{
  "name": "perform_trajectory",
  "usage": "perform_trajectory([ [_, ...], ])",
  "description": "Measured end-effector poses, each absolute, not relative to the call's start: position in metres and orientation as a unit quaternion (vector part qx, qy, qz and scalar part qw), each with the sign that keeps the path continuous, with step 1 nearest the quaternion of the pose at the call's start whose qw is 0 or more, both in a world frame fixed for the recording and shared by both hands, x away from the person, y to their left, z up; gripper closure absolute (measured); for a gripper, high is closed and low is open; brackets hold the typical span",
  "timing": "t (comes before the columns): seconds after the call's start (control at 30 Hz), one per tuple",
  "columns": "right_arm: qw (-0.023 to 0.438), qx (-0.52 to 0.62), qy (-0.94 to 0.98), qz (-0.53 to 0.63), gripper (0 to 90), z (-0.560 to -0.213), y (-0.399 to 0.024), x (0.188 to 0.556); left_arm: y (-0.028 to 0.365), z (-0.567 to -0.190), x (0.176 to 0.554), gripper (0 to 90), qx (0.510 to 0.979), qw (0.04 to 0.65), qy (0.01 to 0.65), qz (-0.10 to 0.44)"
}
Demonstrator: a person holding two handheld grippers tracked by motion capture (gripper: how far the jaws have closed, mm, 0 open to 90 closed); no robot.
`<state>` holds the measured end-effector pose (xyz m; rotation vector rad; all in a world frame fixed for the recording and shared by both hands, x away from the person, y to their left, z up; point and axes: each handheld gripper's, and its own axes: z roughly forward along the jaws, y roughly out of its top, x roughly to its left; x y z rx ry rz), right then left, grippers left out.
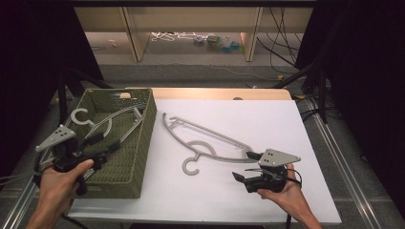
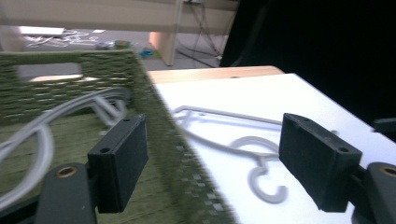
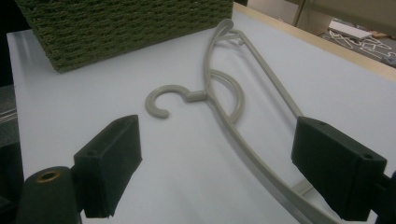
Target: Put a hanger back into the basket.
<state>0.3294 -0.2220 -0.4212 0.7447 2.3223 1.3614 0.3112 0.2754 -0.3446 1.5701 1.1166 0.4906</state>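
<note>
The left gripper hangs wide open and empty over the near part of the basket, where one hanger lies. The right gripper, also wide open, straddles the near end of a second hanger on the bench, without pinching it.

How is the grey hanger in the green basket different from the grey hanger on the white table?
The hanger in the basket lies inside the green woven basket, its hook toward the left wall. The hanger on the table lies flat on the white table, its hook toward the person, with one end between the right gripper's open jaws. Both look the same grey shape.
</note>
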Motion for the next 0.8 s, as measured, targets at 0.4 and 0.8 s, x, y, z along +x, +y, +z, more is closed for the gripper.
perform_trajectory([
  [0.4, 0.164, 0.269, 0.816, 0.485, 16.9, -0.424, -0.223, 0.33, 0.217, -0.382, 0.304, 22.0, 0.693, 0.559, 0.419, 0.176],
  [0.8, 0.165, 0.271, 0.815, 0.485, 16.9, -0.425, -0.223, 0.33, 0.199, -0.4, 0.294, 22.0, 0.7, 0.571, 0.378, 0.204],
])
